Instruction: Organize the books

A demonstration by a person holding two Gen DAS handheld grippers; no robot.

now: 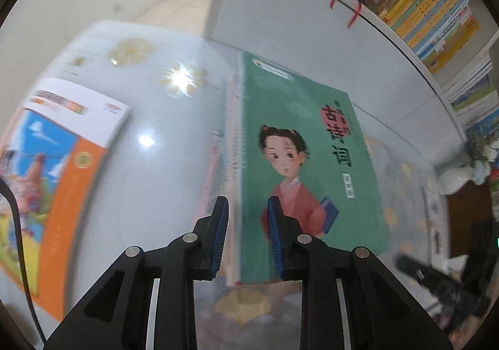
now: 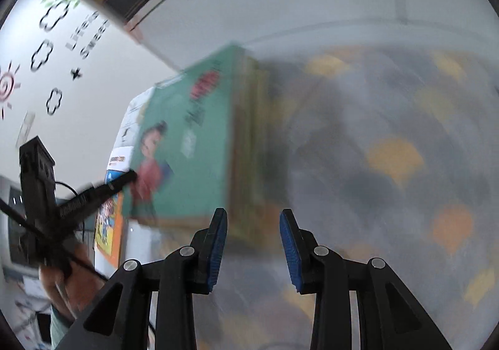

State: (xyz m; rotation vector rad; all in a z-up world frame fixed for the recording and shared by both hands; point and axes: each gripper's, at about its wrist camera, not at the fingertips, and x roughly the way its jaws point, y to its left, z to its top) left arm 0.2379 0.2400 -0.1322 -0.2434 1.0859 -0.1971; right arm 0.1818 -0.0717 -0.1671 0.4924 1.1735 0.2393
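A green book [image 1: 305,144] with a drawn child on its cover lies flat on top of a stack of books [image 1: 232,131] on the glossy table. My left gripper [image 1: 248,209] hovers over the stack's near left edge. Its blue pads stand apart on either side of the green cover's edge without pressing it. In the right wrist view the green book [image 2: 187,138] and the stack's side [image 2: 249,147] are blurred. My right gripper [image 2: 252,222] stands open at the stack's near right corner, nothing gripped. The left gripper's tip [image 2: 124,178] reaches the green cover from the left.
An orange and blue book [image 1: 62,169] lies apart at the left on the table [image 1: 162,181]. A shelf of upright books [image 1: 436,7] runs along the back right. A white vase with flowers [image 1: 458,178] stands at the right. A hand [image 2: 68,281] holds the left gripper.
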